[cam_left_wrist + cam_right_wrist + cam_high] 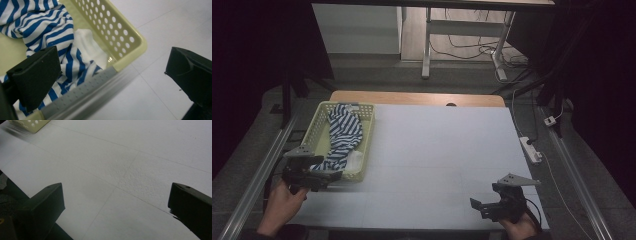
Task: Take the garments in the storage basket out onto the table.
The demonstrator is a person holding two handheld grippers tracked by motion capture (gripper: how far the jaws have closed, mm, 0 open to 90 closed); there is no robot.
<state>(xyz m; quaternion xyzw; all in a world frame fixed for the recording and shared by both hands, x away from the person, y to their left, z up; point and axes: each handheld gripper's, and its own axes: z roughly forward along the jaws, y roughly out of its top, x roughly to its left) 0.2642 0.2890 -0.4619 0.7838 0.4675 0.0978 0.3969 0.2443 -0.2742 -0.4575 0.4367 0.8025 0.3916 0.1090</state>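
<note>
White table [437, 150]; L claw [112, 75] agape over basket [130, 50].

White counter [437, 160], matte, crossed by faint seam lines; bare wooden strip along the far edge. Pale yellow perforated basket [366, 145] resting directly on the left side, long axis running away from the near edge, one near corner showing at the top left of the right gripper view. Inside the basket, a blue-and-white striped cloth [343, 135], bunched lengthwise over something white; near end draped on the basket's front rim, beside a grey strip on that rim. Middle and right of the counter bare.
</note>
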